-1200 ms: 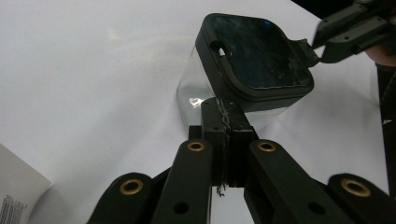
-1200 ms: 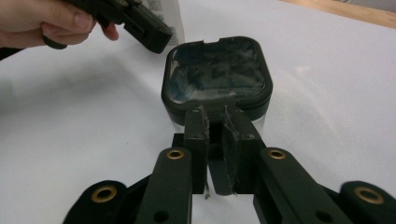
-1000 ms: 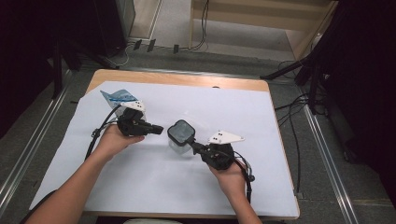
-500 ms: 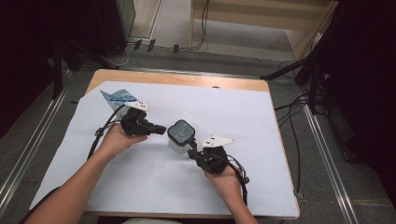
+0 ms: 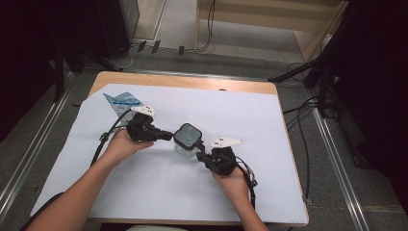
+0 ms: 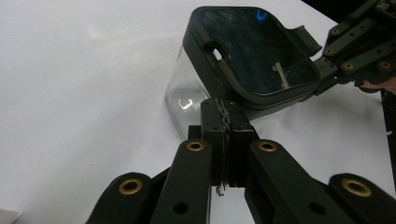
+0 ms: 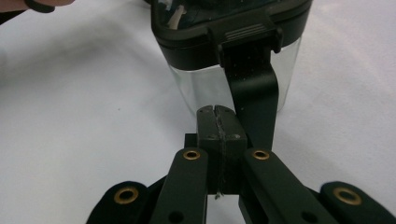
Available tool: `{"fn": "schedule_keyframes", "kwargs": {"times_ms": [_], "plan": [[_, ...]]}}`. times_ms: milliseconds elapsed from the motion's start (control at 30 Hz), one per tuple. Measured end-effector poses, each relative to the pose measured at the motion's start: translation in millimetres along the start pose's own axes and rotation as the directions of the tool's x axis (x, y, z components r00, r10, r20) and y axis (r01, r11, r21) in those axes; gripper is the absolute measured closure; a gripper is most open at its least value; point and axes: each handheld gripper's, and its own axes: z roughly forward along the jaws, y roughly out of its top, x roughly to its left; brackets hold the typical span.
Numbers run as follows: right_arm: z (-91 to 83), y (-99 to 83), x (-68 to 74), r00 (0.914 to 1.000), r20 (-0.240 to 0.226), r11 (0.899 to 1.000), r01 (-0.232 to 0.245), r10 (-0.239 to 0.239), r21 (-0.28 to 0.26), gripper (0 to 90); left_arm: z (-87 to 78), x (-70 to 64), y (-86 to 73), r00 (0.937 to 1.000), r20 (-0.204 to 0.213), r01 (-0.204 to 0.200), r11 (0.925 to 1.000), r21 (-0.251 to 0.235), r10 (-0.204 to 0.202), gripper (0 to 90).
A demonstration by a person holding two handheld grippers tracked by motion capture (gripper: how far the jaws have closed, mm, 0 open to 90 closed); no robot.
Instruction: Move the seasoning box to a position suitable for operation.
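A clear square container (image 5: 183,148) with a dark lid (image 5: 186,134) stands mid-table on the white sheet. In the left gripper view the lid (image 6: 254,51) is tinted and glossy. My left gripper (image 5: 167,136) is shut, its tips (image 6: 227,116) against the lid's near rim with nothing held between them. My right gripper (image 5: 201,155) is also shut, its tips (image 7: 219,122) close to the clear wall (image 7: 196,91). A black latch flap (image 7: 252,86) hangs from the lid just beside them. The right gripper (image 6: 359,42) sits at the lid's far corner in the left gripper view.
A blue and white packet (image 5: 122,102) lies at the back left of the white sheet (image 5: 159,192). The wooden table edge (image 5: 183,82) runs along the back. Cables trail from both grippers toward the person.
My left gripper has edged right until its tips reach the lid. My right gripper has shifted a little to the left, staying by the latch side. The container stays in place.
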Motion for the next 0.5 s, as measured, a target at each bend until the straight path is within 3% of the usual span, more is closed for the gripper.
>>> {"fn": "schedule_keyframes", "kwargs": {"times_ms": [500], "plan": [[-3.0, 2.3, -21.0, 0.9986, 0.028, 0.999, -0.044, 0.045, -0.031, 90.0, 7.1, -11.5, 0.9, 0.9994, 0.020, -0.029, 0.9996, 0.007, 0.029, 89.9]]}}
